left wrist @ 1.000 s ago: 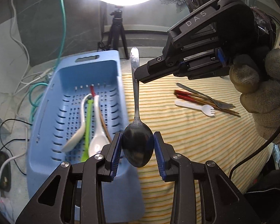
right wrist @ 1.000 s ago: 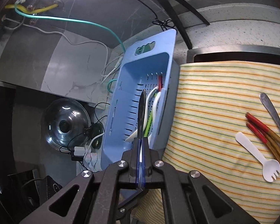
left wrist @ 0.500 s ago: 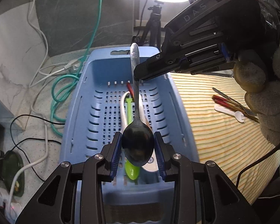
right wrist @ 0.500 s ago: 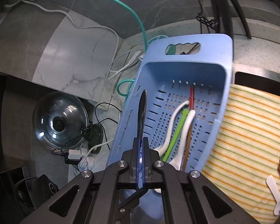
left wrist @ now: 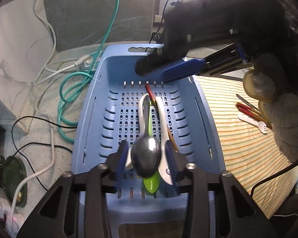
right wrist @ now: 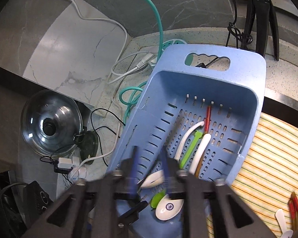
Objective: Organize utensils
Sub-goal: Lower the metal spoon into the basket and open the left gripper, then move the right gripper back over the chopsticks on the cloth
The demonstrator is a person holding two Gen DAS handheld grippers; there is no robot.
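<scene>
Release step: both the left gripper point(left wrist: 146, 156) and right gripper point(right wrist: 150, 170), jaws opening, drop the shiny steel spoon point(left wrist: 146, 156) into the perforated blue plastic basket point(left wrist: 198, 107); next, fetch the cloth's remaining utensils.

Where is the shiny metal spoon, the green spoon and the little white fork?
metal spoon point(left wrist: 146, 156), left wrist view, on its bowl, above the blue basket.
green spoon point(left wrist: 151, 182), left wrist view, on its bowl end in the basket.
white fork point(left wrist: 262, 127), left wrist view, on its prongs, on the striped cloth.

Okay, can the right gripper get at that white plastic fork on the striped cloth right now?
Probably yes: the right gripper is opening with nothing between its fingers, and the white fork lies uncovered on the cloth.
</scene>
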